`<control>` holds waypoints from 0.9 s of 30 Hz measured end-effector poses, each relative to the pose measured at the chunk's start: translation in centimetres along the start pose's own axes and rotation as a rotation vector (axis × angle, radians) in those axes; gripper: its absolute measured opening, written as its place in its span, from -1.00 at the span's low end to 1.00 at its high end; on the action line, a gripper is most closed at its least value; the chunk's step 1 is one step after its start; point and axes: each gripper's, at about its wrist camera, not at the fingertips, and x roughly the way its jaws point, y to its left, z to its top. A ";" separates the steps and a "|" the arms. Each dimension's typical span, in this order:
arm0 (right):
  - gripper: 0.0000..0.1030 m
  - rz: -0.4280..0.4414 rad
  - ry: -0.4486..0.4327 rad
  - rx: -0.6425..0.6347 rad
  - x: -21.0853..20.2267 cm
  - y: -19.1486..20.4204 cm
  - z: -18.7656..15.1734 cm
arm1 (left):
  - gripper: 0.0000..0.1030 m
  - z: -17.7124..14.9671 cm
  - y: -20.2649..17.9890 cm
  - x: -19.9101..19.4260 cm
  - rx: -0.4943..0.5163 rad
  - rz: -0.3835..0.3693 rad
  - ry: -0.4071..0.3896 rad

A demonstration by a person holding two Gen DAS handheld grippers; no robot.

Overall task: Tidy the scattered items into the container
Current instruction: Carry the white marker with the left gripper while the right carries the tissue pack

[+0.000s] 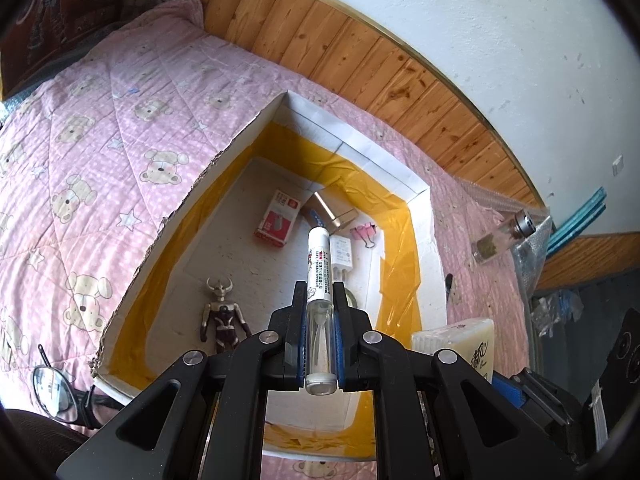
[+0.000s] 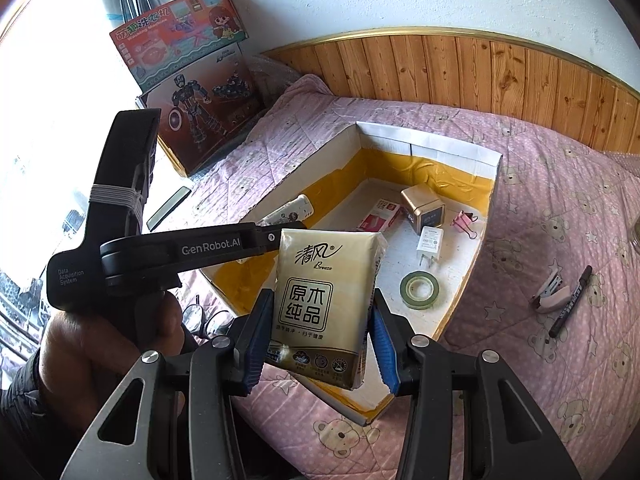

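A bed covered by a pink quilt (image 2: 560,240) printed with bears fills most of the scene, backed by wooden wall panelling. On the quilt sits the container, a shallow white box (image 2: 496,168) lined with yellow tape, its top open.

Already lying in the box are a toy figure (image 1: 222,316), a red and white carton (image 1: 278,216), a small gold tin (image 2: 424,206), a white plug (image 2: 429,245), a roll of tape (image 2: 420,289) and a pink clip (image 2: 466,220).

You carry one item in each hand. Your right gripper (image 2: 320,332) clamps a pack of tissues (image 2: 320,296) by its two sides, jaws wide, the pack upright over the near edge of the box. Your left gripper (image 1: 319,312) is closed tight on a slim white tube (image 1: 319,280) with a clear end, which points forward over the middle of the box.

Both loads look ready to drop, so the step in hand seems to be delivery. Next, lower each item over a bare patch of the box floor and open the jaws.

Outside the box, on the quilt, wait a small glass jar (image 1: 490,246), a stapler (image 2: 550,290), a black marker (image 2: 572,304) and a pair of glasses (image 1: 56,396).
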 end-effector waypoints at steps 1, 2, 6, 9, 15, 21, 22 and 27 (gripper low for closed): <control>-0.08 0.001 0.004 -0.001 0.2 -0.1 0.2 | -0.80 0.2 0.0 0.1 0.000 0.002 0.002; -0.08 0.002 0.007 -0.002 0.4 -0.1 0.3 | -0.79 0.3 -0.1 0.3 0.000 0.004 0.005; -0.08 -0.002 0.019 -0.003 1.2 -0.5 1.1 | -0.80 0.7 -0.1 1.0 -0.005 0.006 0.024; -0.08 -0.008 0.029 -0.006 1.8 -0.9 1.8 | -0.79 0.8 -0.2 1.4 -0.002 0.012 0.035; -0.08 -0.020 0.040 0.013 2.8 -2.1 3.4 | -0.79 0.2 -0.5 2.0 0.010 0.008 0.061; -0.08 -0.036 0.045 0.023 3.7 -3.1 5.2 | -0.79 -0.7 -1.5 2.8 0.043 -0.008 0.096; -0.08 -0.037 0.048 0.024 4.0 -3.1 5.4 | -0.79 -0.9 -1.7 2.9 0.048 -0.012 0.103; -0.08 -0.045 0.077 0.024 5.3 -3.4 6.4 | -0.79 -1.5 -2.1 3.4 0.047 -0.013 0.127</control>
